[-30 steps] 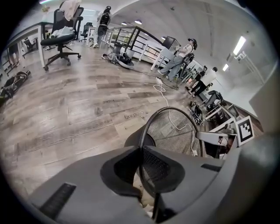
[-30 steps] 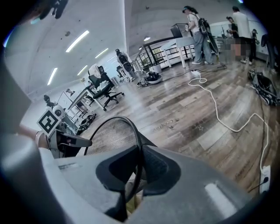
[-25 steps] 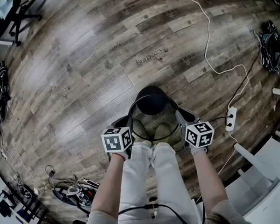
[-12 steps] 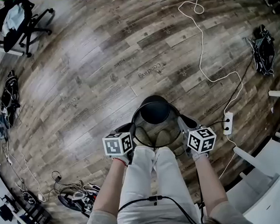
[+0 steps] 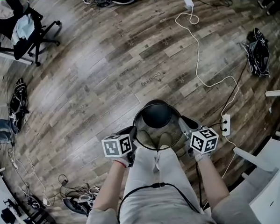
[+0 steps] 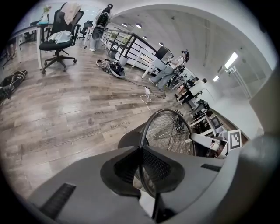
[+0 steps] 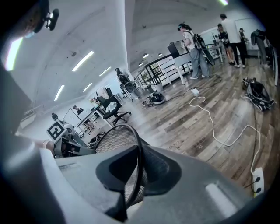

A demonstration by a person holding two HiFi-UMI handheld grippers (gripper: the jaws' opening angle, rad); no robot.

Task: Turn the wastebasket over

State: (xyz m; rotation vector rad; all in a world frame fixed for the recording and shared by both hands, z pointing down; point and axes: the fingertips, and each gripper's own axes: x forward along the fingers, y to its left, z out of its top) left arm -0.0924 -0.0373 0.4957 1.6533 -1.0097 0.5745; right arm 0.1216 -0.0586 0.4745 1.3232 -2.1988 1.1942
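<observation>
The wastebasket [image 5: 157, 115] is a black wire-mesh bin, held above the wooden floor in front of the person's legs, with its open rim toward me and its dark base farther off. My left gripper [image 5: 132, 134] is shut on the rim's left side and my right gripper [image 5: 183, 125] is shut on the rim's right side. In the left gripper view the rim wire [image 6: 148, 127] runs between the closed pads of that gripper [image 6: 141, 169]. The right gripper view shows the same wastebasket rim [image 7: 136, 144] pinched in that gripper [image 7: 134, 177], with the mesh wall beyond it.
A white cable [image 5: 197, 59] snakes across the floor to a power strip [image 5: 226, 124] right of the basket. An office chair [image 5: 27, 25] stands far left, a black bag [image 5: 257, 51] far right, tangled cables [image 5: 75, 201] lower left, white furniture [image 5: 269, 172] lower right.
Both grippers have risen with the basket held between them, so the floor looks farther away. The grip on each side of the rim is unchanged.
</observation>
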